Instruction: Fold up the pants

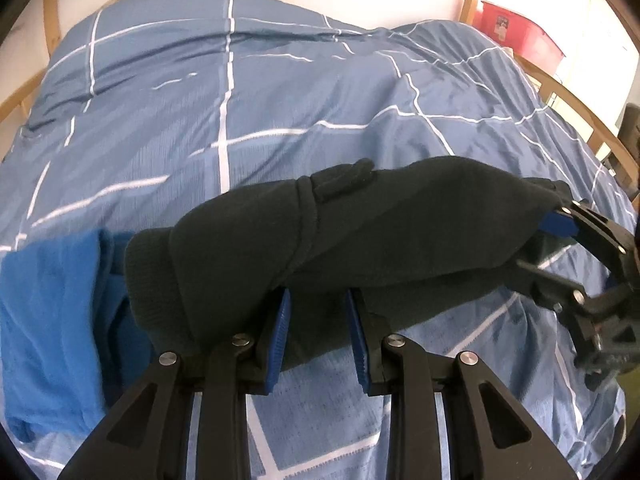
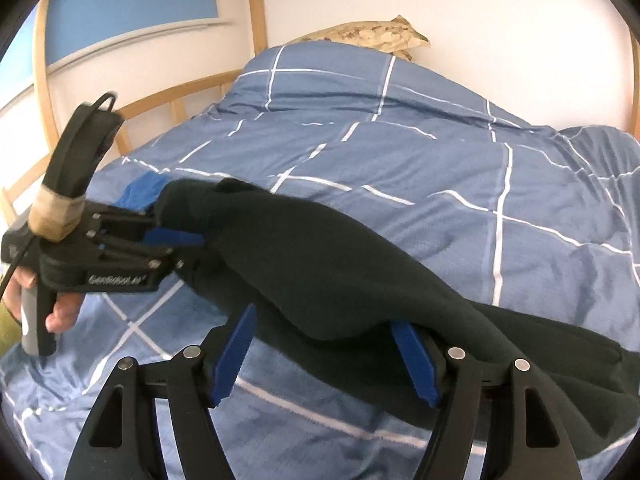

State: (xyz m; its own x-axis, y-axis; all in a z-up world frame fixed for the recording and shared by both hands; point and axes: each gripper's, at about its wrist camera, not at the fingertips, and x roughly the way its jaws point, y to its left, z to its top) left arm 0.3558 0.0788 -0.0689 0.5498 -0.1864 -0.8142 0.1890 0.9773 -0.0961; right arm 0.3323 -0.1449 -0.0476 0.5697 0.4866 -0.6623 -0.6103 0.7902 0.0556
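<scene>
The black pants [image 1: 360,232] hang in a bunched fold above the blue checked duvet [image 1: 240,100], stretched between both grippers. My left gripper [image 1: 318,300] has its jaws partly apart with the pants' cuffed end draped over the blue pads [image 1: 282,332]. It also shows in the right wrist view [image 2: 188,240], fingers into the cloth. My right gripper [image 2: 324,344] stands wide open under the pants [image 2: 340,272], the cloth lying over its right pad [image 2: 416,364]. In the left wrist view the right gripper [image 1: 560,224] meets the far end of the pants.
A blue garment [image 1: 60,312] lies on the duvet to the left, also visible in the right wrist view [image 2: 140,192]. A wooden bed frame [image 2: 168,100] runs along the wall side. A red box [image 1: 516,32] stands beyond the bed's right edge.
</scene>
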